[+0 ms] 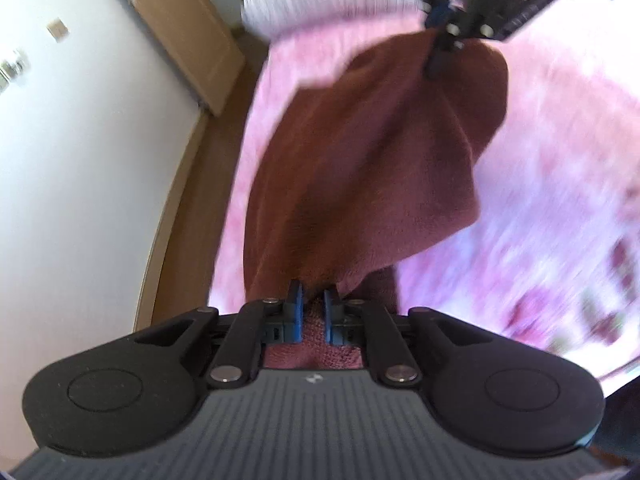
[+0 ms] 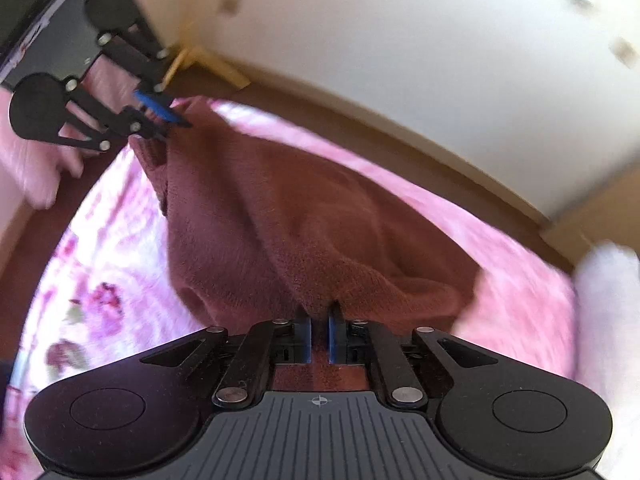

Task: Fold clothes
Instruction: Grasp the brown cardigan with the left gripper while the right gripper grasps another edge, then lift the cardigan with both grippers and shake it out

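Observation:
A dark red knitted garment [image 1: 360,168] hangs stretched between my two grippers above a pink flowered bed cover [image 1: 560,160]. My left gripper [image 1: 312,300] is shut on one edge of the garment, with cloth between its blue pads. My right gripper [image 1: 444,46] shows at the top of the left wrist view, pinching the far edge. In the right wrist view the garment [image 2: 288,216] sags from my right gripper [image 2: 319,320], shut on it, across to my left gripper [image 2: 168,118] at the upper left. Both views are motion-blurred.
A white pillow or folded blanket [image 1: 320,4] lies at the bed's far end. A wooden floor [image 1: 188,184], a white wall [image 1: 80,140] and a brown cardboard box [image 1: 188,32] are beside the bed. The bed cover [image 2: 480,232] spreads beneath the garment.

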`<state>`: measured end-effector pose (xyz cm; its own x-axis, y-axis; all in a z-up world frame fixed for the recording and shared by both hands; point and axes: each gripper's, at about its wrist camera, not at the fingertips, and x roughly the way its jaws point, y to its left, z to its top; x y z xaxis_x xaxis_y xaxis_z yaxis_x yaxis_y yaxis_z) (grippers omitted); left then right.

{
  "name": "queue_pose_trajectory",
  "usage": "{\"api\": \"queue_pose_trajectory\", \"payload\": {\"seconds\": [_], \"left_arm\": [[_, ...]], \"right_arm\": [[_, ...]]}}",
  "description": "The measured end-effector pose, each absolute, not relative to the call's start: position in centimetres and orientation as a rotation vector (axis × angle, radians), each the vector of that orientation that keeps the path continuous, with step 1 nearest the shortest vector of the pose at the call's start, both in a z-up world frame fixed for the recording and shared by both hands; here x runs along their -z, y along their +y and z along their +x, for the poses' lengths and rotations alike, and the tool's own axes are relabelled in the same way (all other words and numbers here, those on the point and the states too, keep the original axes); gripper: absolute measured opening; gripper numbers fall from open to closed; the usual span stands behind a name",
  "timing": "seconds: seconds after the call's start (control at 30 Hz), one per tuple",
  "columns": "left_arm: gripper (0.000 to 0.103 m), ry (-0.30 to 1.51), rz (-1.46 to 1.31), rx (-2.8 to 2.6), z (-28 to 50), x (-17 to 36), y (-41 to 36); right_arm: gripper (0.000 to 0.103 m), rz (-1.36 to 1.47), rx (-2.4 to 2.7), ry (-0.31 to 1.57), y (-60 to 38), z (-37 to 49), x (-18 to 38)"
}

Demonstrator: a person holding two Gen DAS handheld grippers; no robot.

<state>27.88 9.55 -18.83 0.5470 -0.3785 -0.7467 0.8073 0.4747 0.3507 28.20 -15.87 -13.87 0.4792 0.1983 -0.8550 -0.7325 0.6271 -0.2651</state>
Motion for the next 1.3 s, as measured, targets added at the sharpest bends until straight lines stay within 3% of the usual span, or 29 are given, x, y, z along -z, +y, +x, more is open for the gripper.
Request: {"api": "queue_pose_trajectory", "payload": {"seconds": [0.27,0.67,0.87,1.03,1.1,1.13,1.17,1.3], "left_arm": [[0.007,0.52,0.734,1.123,13.6,13.3,0.1],[0.007,0.47,0.741,1.638,-10.0,8.7,-17.0],[0.007,0.388,0.599,1.807,-11.0,4.7,-26.5],[0.01,0.445,0.605,1.686,-5.3,7.1,-35.7],[0.025,0.507,0.6,1.608,-3.3,8.8,-38.9],[0.029,0.538,0.6,1.579,-2.3,9.7,-40.2],[0.034,0.562,0.604,1.558,-1.4,10.6,-40.5],[0.043,0.712,0.636,1.536,1.3,16.0,-38.8]], "right_arm": [[0.002,-0.42,-0.358,0.978,-25.7,12.2,8.0],[0.002,-0.039,0.082,1.01,-40.3,-21.1,3.2],[0.002,0.094,0.355,0.906,-45.6,-30.6,-3.8],[0.003,0.089,0.571,0.812,-51.6,-29.5,-5.2],[0.027,0.077,0.66,0.853,-53.8,-28.4,-3.7],[0.053,0.073,0.677,0.865,-54.5,-28.1,-3.3],[0.073,0.069,0.692,0.875,-55.2,-27.8,-2.8],[0.074,0.111,0.632,0.955,-55.3,-27.3,0.2]]}}
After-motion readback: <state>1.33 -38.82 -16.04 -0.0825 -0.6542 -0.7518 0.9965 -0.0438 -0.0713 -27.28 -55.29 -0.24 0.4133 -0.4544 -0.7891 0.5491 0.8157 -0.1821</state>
